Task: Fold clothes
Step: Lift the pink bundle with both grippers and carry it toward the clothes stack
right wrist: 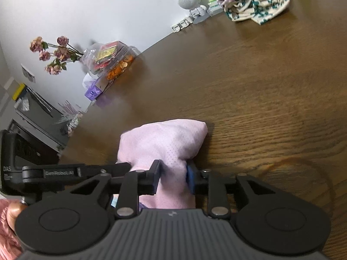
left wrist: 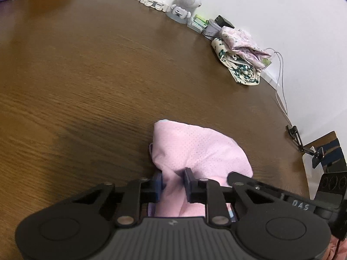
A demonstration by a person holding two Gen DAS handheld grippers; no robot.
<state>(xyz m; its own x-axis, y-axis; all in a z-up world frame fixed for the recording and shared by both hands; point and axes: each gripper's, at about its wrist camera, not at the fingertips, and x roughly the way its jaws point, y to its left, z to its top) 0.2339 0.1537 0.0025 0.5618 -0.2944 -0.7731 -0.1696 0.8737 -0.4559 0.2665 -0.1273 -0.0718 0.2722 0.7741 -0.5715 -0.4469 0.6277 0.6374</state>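
Left tool (left wrist: 173,182): clamped on a bunched fold of the pink perforated garment (left wrist: 195,149), fabric pinched between both fingers, blue pad visible on the left finger (left wrist: 158,184). Right tool (right wrist: 172,177): likewise clamped on the same pink garment (right wrist: 164,143), fabric squeezed narrow between the jaws, blue pad on the right finger (right wrist: 190,178). Garment: bundled into a compact pink mass, gripped from two sides, far end resting on or just above the brown wood-grain surface (left wrist: 86,75); contact with the wood not certain.

Far edge of surface, against the white wall: small pile of folded clothes, a lilac-print piece (left wrist: 243,43) atop a cream piece with green print (left wrist: 236,65). Beside the pile: white round-headed robot figurine (left wrist: 184,6), small white letter ornament (left wrist: 154,3), a few small boxes. White cable (left wrist: 282,75) hanging down the wall near the pile.

Right wrist view, left side: dried pink flowers (right wrist: 54,52), clear bag of colourful packets (right wrist: 108,58), orange items in a clear container (right wrist: 119,69), purple box (right wrist: 93,91).
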